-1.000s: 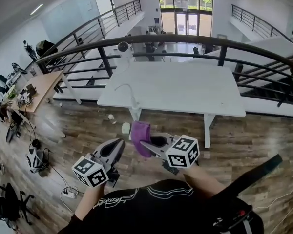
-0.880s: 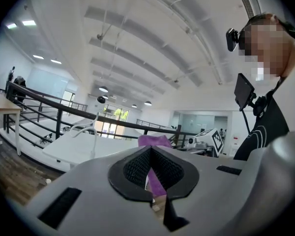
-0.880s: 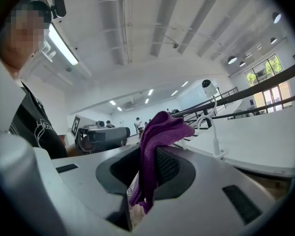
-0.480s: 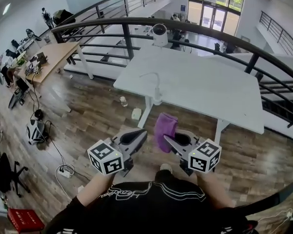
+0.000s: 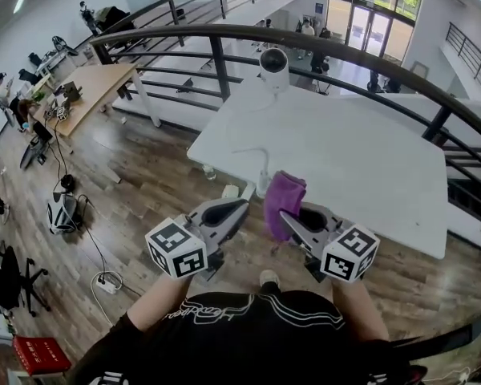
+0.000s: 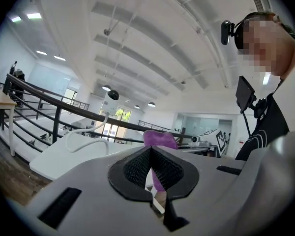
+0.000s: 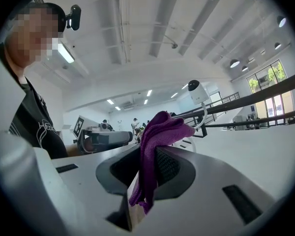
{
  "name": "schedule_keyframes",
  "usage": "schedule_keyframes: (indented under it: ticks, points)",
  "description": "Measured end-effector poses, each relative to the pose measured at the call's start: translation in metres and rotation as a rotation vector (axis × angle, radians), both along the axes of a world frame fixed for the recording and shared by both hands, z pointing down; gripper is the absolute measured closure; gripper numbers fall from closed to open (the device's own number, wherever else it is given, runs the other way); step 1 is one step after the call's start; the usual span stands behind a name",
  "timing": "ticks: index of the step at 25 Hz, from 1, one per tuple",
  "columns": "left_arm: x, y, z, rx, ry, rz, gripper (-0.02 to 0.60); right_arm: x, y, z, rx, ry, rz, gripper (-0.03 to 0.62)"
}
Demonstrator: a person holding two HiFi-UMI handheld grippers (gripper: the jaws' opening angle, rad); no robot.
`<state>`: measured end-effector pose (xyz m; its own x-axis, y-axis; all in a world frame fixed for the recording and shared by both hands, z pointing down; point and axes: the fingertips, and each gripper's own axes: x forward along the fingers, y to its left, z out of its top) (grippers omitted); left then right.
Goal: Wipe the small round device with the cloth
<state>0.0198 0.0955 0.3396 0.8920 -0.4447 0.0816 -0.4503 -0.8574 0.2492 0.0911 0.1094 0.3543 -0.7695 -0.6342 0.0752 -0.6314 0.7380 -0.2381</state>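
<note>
Cloth clamped, device untouched.
Right tongs pinch the purple cloth; left tongs pressed together, empty; round device stands on tabletop.

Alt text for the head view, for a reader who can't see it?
The right gripper holds a purple cloth in its shut jaws, beside the shut, empty left gripper, both raised in front of a white table. A small round white device stands at the table's far end, its cable trailing across the top.
</note>
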Motion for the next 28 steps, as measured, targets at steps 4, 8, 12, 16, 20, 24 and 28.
schedule_keyframes:
  ticks: [4, 8, 12, 16, 20, 24, 28]
  points:
    - [0.030, -0.057, 0.002, 0.019, -0.011, -0.002, 0.574, 0.027, -0.057, -0.001, 0.020, -0.005, -0.017, 0.531]
    - [0.049, -0.106, -0.014, 0.048, -0.007, -0.010, 0.574, 0.049, -0.101, -0.009, 0.023, -0.010, -0.029, 0.531]
    - [0.048, -0.147, -0.018, 0.088, -0.007, -0.025, 0.574, 0.057, -0.139, -0.009, 0.036, 0.001, -0.033, 0.531]
    - [0.043, -0.175, -0.016, 0.113, -0.043, -0.027, 0.574, 0.058, -0.163, -0.007, 0.026, -0.022, -0.013, 0.531]
    - [0.038, -0.205, -0.018, 0.112, -0.051, -0.016, 0.572, 0.059, -0.185, -0.005, 0.010, -0.040, 0.016, 0.532]
    - [0.037, -0.226, -0.013, 0.108, -0.075, 0.017, 0.565, 0.061, -0.196, -0.010, 0.013, -0.068, 0.060, 0.532]
    - [0.039, -0.244, -0.013, 0.107, -0.106, 0.070, 0.461, 0.062, -0.202, -0.023, 0.033, -0.078, 0.107, 0.531]
